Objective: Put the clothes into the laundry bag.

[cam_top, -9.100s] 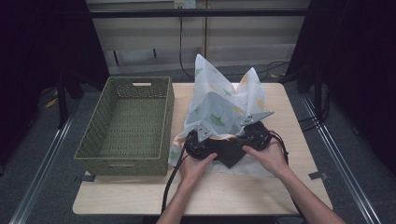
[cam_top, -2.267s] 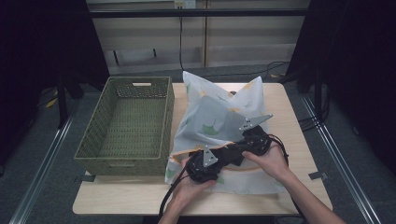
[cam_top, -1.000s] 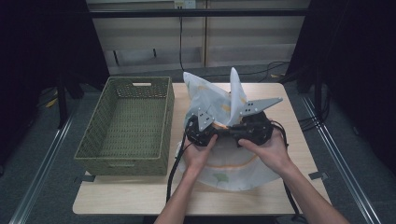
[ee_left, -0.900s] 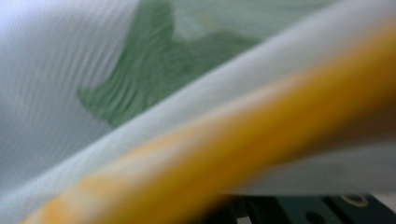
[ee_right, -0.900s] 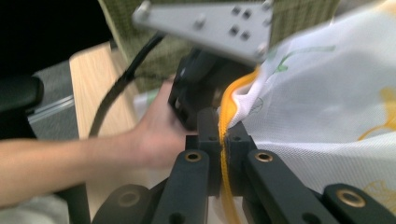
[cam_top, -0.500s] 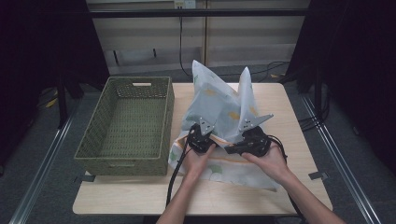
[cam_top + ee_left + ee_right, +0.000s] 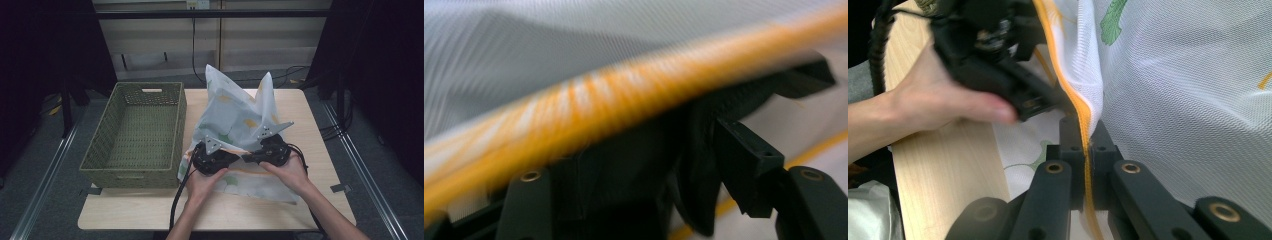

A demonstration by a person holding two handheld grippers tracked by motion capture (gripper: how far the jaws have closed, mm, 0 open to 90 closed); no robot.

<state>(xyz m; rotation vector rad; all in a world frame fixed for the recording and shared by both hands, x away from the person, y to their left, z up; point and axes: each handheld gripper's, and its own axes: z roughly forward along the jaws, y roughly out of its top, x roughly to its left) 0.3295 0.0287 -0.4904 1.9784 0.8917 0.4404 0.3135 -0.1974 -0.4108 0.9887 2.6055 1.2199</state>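
A white mesh cloth (image 7: pixel 235 112) with leaf prints and an orange hem (image 7: pixel 1075 100) lies heaped on the table, two corners standing up. My right gripper (image 7: pixel 1087 135) is shut on that hem, which runs up between its pads; in the high view it (image 7: pixel 248 159) sits at the cloth's near edge. My left gripper (image 7: pixel 236 157) faces it, tips almost touching. Its jaws have just been opening and stand wide apart (image 7: pixel 664 165). The blurred hem (image 7: pixel 624 100) crosses above them, not pinched. A hand holds each gripper.
A green woven basket (image 7: pixel 135 130), empty, stands at the table's left, touching the cloth's edge. Bare wooden table (image 7: pixel 310 115) shows to the right and along the front. Cables trail from both grippers toward the person. Dark floor and rails flank the table.
Both hands have come down toward the table and the cloth has slumped with them. My left gripper's jaws have spread apart and let go of the hem; the right keeps its grip.
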